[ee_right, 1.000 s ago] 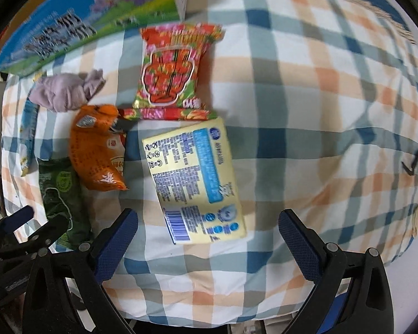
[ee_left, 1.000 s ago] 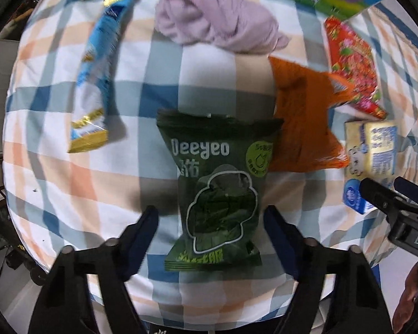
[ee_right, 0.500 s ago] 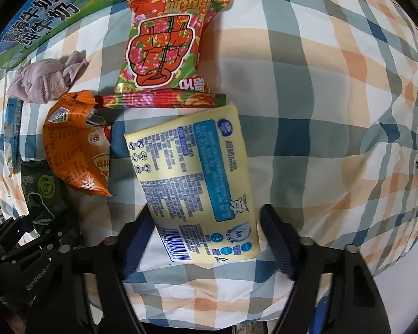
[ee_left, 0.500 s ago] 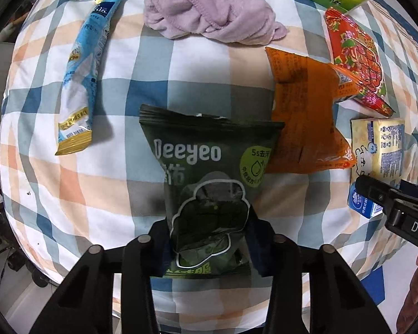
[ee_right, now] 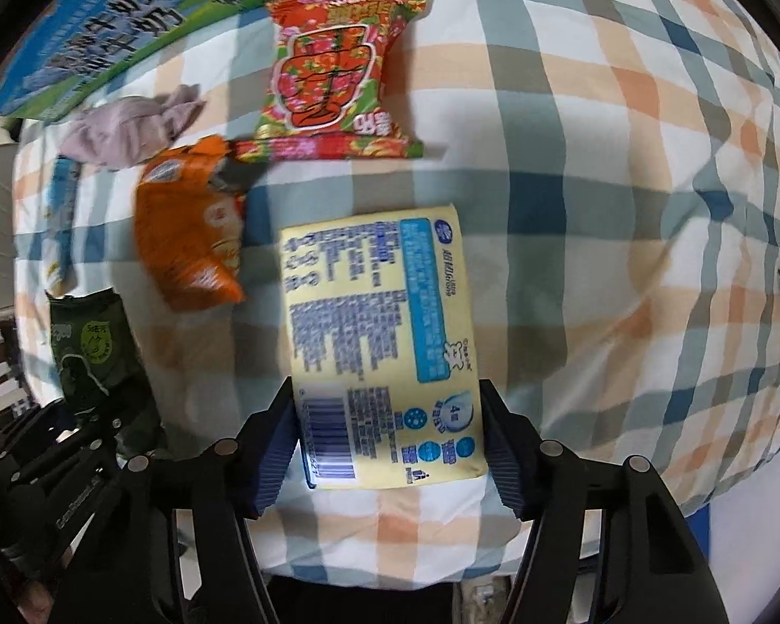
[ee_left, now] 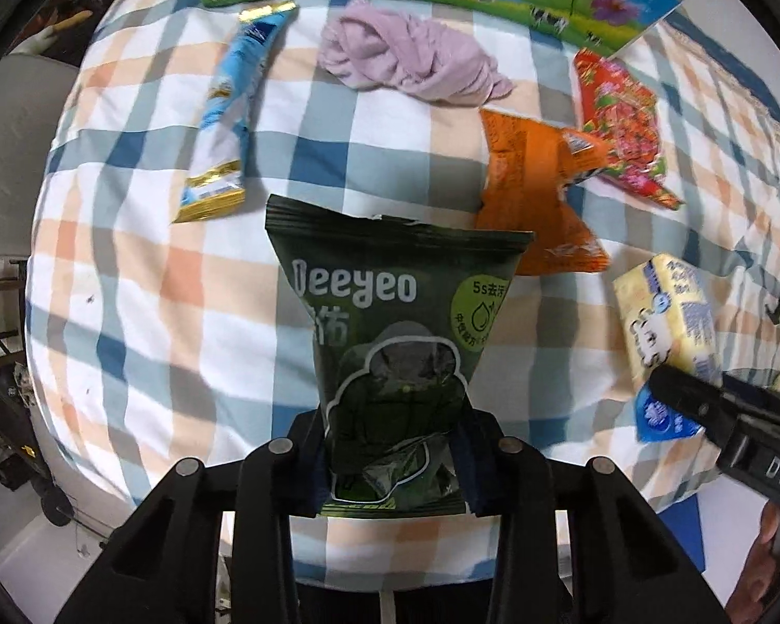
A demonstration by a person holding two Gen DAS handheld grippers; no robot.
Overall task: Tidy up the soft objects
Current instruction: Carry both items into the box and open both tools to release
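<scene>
With the left gripper [ee_left: 396,460] clamped on the crinkly dark-green wipes pouch [ee_left: 398,333] and the right gripper [ee_right: 390,447] clamped on the soft yellow tissue pack [ee_right: 385,343], lift both gently, away from the orange bag [ee_left: 538,197] at one o'clock.

Left gripper [ee_left: 396,460] clamped on the lower end of dark green "Deeyeo" plastic pouch [ee_left: 398,322], crinkling it. Relative to that pouch on the plaid cloth [ee_left: 130,281]:
- long light-blue gold-ended sachet [ee_left: 222,119] up-left, apart
- crumpled lilac cloth [ee_left: 411,60] above
- orange foil bag [ee_left: 533,197] touching its upper-right corner
- red floral packet [ee_left: 624,125] beyond the orange bag
- pale yellow tissue pack [ee_left: 665,317] to the right, held by right gripper [ee_left: 691,400]
</scene>
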